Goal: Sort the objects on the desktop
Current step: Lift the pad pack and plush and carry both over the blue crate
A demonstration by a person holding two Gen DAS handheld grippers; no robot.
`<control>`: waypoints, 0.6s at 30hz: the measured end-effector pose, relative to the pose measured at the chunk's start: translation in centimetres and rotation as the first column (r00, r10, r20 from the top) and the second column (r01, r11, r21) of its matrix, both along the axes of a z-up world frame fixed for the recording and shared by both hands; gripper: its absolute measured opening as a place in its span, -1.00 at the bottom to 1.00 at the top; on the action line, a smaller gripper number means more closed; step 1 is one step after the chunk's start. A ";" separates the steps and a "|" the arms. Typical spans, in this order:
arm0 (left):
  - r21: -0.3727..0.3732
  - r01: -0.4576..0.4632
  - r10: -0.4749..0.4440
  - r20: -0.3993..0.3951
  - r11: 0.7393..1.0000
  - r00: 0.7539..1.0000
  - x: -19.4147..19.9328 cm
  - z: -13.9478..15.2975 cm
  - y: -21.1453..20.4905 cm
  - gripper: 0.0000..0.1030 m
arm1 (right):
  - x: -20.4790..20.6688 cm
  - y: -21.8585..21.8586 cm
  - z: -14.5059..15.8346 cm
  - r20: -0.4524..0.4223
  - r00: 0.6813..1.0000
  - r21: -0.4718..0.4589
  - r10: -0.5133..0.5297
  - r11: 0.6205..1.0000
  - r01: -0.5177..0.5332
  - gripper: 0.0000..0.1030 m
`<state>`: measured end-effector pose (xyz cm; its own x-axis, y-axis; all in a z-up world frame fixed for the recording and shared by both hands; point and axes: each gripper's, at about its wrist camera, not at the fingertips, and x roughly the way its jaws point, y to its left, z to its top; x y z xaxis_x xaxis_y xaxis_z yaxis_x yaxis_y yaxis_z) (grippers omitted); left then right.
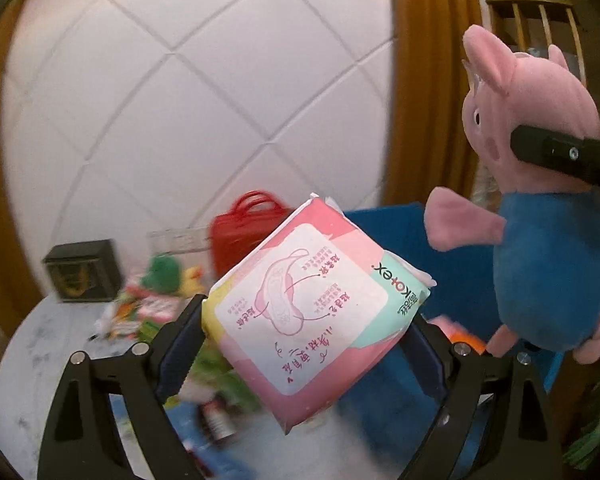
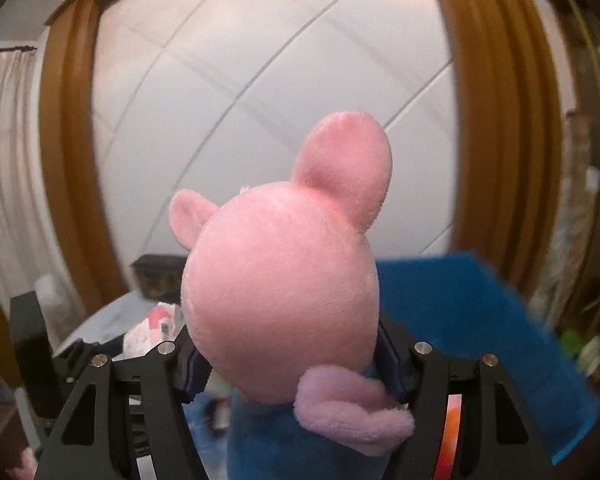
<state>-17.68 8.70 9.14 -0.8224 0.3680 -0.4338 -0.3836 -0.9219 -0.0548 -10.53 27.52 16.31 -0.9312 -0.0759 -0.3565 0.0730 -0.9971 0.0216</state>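
Between claw [image 2: 296, 364] fingers: plush pig [image 2: 284, 300]

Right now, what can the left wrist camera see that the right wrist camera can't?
Only the left wrist view shows the pig's face, the red bag and the green toy, with the left gripper clamped on the pink Kotex pack. Only the right wrist view shows the back of the pig's head and a white curtain, with the right gripper clamped on the pig. Both show the pig plush, blue box and black box.
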 end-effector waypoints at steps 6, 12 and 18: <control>0.081 0.020 -0.032 0.153 0.997 0.988 -6.9 3.6 11.2 0.76 | -5.4 9.5 2.6 0.008 0.998 0.074 -0.058 0.996 0.057 0.30; 0.039 -0.058 0.044 0.286 0.998 0.957 -13.7 0.2 19.9 0.76 | -12.9 18.3 -0.3 0.069 0.993 0.088 -0.099 0.992 0.093 0.30; -0.160 -0.086 0.137 0.338 0.983 0.931 -19.0 -9.1 25.4 0.76 | -19.7 22.1 -9.4 0.175 0.978 0.021 -0.116 0.993 0.114 0.30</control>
<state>-36.70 34.11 0.07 -0.6438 0.1976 -0.7392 -0.2585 -0.9655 -0.0330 -30.26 49.66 6.87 -0.8562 0.0325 -0.5155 -0.0460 -0.9989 0.0134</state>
